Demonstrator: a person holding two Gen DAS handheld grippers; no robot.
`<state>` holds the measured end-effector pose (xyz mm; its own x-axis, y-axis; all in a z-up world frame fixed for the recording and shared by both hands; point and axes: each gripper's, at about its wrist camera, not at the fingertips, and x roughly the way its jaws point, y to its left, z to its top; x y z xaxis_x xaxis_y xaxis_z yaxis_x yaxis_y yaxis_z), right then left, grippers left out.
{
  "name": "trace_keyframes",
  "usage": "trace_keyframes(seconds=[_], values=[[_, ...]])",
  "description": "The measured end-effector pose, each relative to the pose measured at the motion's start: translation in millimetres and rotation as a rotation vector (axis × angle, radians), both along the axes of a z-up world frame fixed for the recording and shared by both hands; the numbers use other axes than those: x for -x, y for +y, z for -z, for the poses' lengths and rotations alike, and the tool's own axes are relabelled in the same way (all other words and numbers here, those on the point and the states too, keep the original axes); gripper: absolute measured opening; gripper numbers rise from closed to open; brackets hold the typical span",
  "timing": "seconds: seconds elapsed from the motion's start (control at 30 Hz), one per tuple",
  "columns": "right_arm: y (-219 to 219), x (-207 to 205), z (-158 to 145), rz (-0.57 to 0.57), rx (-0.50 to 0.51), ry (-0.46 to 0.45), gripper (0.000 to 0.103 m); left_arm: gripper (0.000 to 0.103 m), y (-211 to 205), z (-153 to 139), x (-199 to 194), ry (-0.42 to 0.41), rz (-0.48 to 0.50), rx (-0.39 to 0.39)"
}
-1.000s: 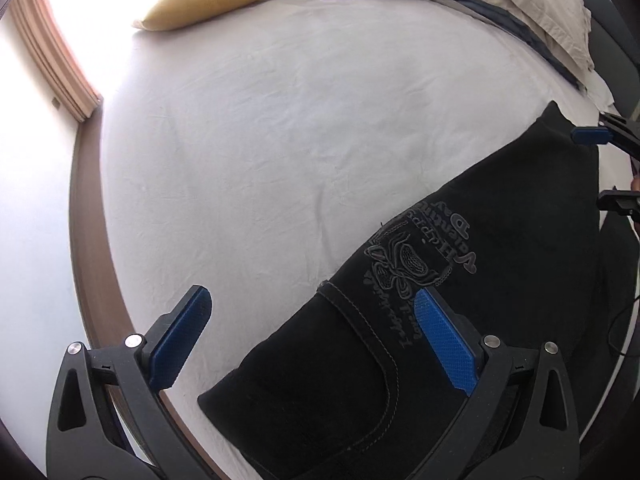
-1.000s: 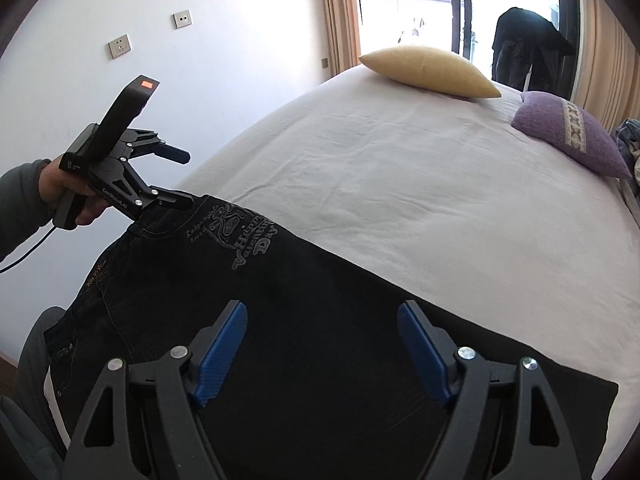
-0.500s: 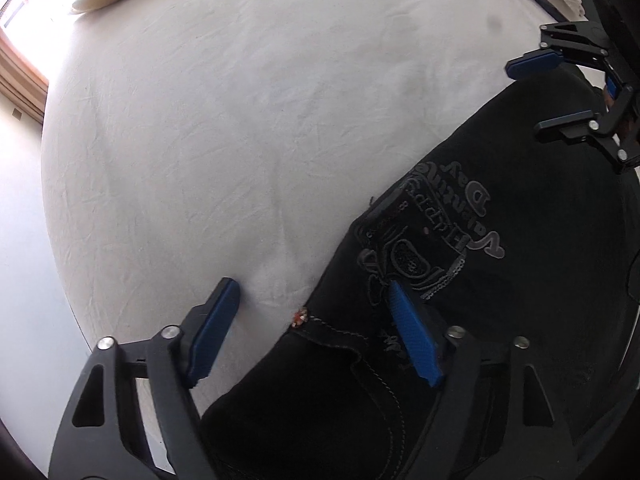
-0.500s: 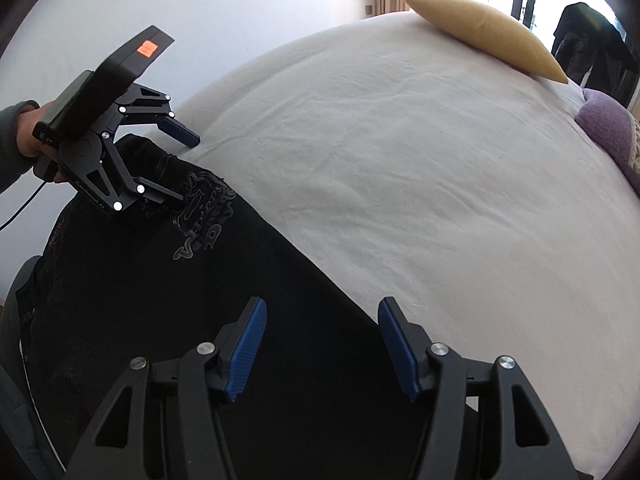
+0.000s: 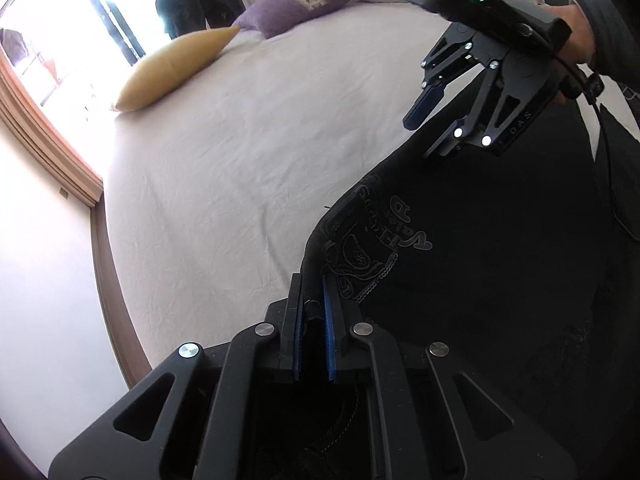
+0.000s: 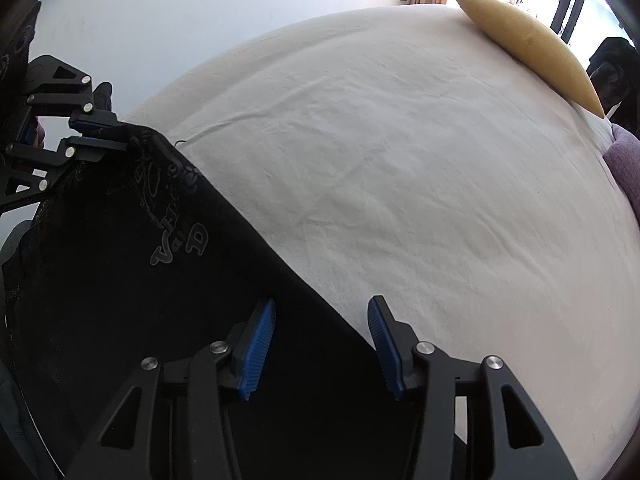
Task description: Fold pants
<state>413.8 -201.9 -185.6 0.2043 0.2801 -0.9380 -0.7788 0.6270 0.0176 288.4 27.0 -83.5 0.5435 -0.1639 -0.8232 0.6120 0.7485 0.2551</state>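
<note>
Black pants [image 5: 480,280] with a grey print [image 5: 372,240] lie on the near side of a white bed sheet [image 5: 240,160]. My left gripper [image 5: 311,292] is shut on the pants' edge beside the print, and the cloth rises from its pads. In the right wrist view the left gripper [image 6: 116,133] pinches the raised corner of the pants [image 6: 120,280]. My right gripper [image 6: 322,304] straddles the straight edge of the pants farther along. Its jaws are closing, with cloth between the pads but not pressed. A hand [image 5: 576,20] holds the right gripper [image 5: 434,132].
A yellow pillow [image 6: 532,44] and a purple pillow [image 5: 296,4] lie at the far end of the bed. The sheet [image 6: 400,160] stretches wide beyond the pants. A wooden bed edge [image 5: 112,280] and a pale wall are at the left. Bedding is piled at the far right.
My left gripper went from wide open to shut on the pants' edge by the print and lifted it. My right gripper came down over the leg's edge and narrowed.
</note>
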Motion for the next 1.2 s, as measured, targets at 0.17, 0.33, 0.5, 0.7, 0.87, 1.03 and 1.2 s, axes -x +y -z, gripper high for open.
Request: trace_keyframes(seconds=[0.17,0.33,0.5,0.7,0.87,1.03,1.2], values=[[3.2,-8.8,2.0,-0.019,0.004,0.020,0.052,0.007,0.1,-12.8,22.7,-0.084,0.039,-0.006],[8.5,-13.2,6.6,-0.064,0.012,0.066,0.036,0.007,-9.7,-14.0,40.6,-0.114,0.058,-0.015],[15.0,-7.4,3.3,-0.093,0.016,0.062,0.011,0.007,-7.8,-9.3,41.3,-0.114,0.047,-0.012],[9.4,6.6,-13.6,-0.057,-0.004,0.011,0.007,0.007,-4.4,-13.2,40.7,-0.093,-0.004,0.023],[13.4,27.7,-22.9,-0.014,0.016,-0.045,0.004,0.007,-7.6,-21.2,41.5,-0.103,-0.022,0.035],[9.7,60.4,-35.3,0.100,-0.043,-0.075,0.004,0.007,-4.8,-31.2,56.0,-0.098,-0.032,0.060],[3.2,95.7,-43.5,0.209,-0.161,-0.047,0.004,0.007,-7.4,-36.1,82.6,-0.090,-0.035,0.080]])
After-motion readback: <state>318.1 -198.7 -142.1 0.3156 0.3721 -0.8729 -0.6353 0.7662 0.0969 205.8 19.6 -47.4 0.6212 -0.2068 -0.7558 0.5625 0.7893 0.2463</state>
